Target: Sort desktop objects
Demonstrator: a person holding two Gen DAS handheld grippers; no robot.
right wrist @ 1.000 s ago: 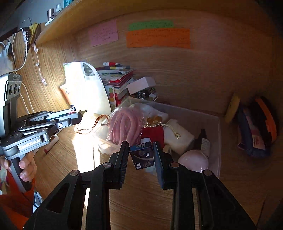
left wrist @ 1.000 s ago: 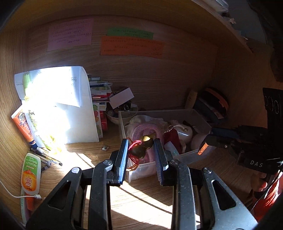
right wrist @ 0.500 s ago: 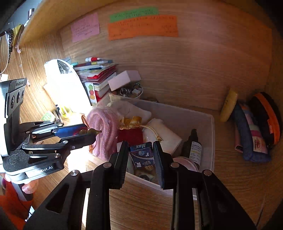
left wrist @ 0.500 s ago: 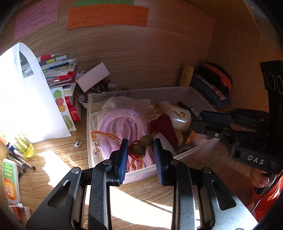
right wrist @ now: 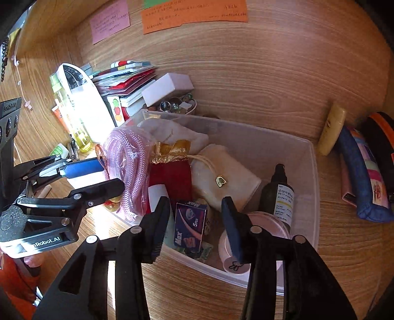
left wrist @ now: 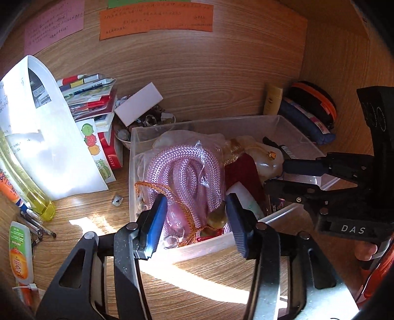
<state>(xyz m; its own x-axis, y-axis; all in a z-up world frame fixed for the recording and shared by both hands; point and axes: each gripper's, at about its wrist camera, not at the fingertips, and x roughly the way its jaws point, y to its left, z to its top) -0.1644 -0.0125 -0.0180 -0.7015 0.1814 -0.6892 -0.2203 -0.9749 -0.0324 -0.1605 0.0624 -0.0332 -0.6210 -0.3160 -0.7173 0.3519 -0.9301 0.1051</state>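
The little brown gourd charm on an orange cord lay inside the clear plastic box, beside the small purple card box. Both tongs, left and right, stood apart, empty. Pens on the table waited unsorted.

"Max" on blue box

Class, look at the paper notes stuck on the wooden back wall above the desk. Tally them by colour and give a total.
pink note: 1
orange note: 1
green note: 1, cut off by the top edge of the picture
Total: 3
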